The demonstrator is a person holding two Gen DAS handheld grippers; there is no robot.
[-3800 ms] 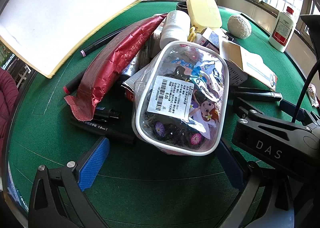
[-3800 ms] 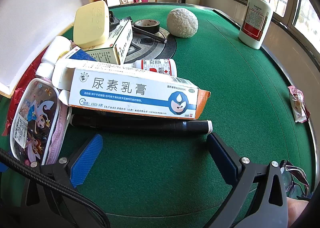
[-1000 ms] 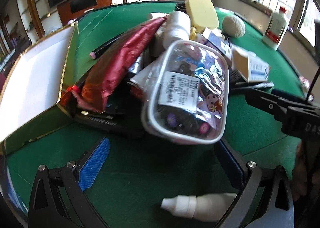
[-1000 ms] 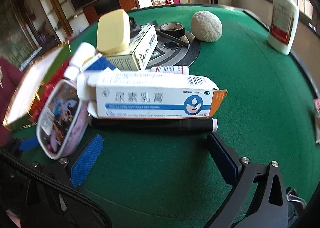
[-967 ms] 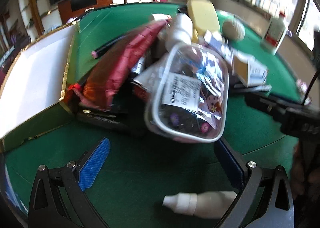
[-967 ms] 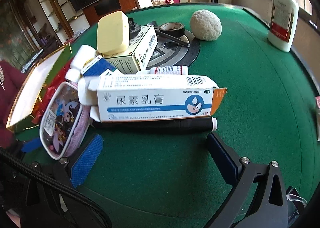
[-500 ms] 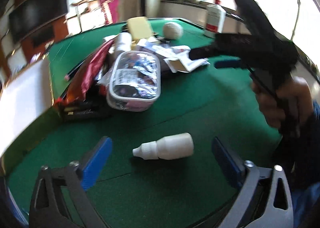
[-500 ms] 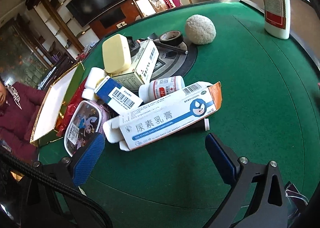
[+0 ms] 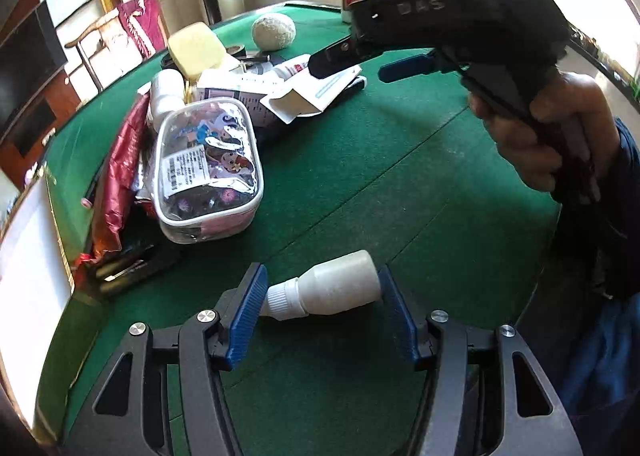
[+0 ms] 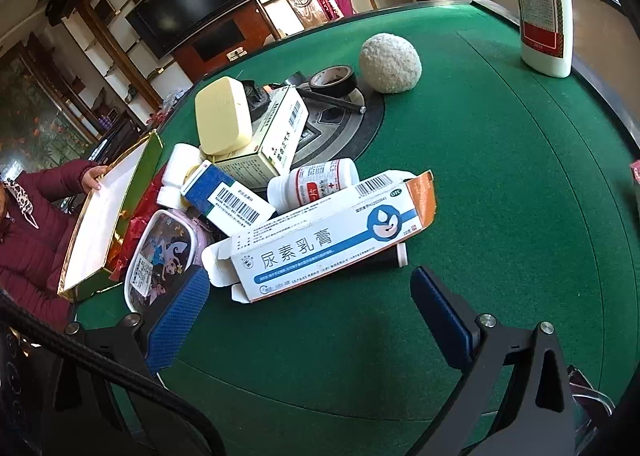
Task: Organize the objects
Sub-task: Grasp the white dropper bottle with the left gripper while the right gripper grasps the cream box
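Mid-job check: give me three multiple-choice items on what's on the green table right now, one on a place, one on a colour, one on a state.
1. Where is the small white dropper bottle?
A. between the left claw's pads
B. on the yellow block
C. inside the open box

2. What colour is the cap of the tall white bottle at the table's far edge?
A. green
B. red
C. black

3. How does the right claw stand?
A. clamped on the long white carton
B. holding the tape roll
C. open, holding nothing

Answers: 1 A, it lies on the felt between the closing blue pads. 2 B, the cap shows red. 3 C, its pads stand wide apart, empty.
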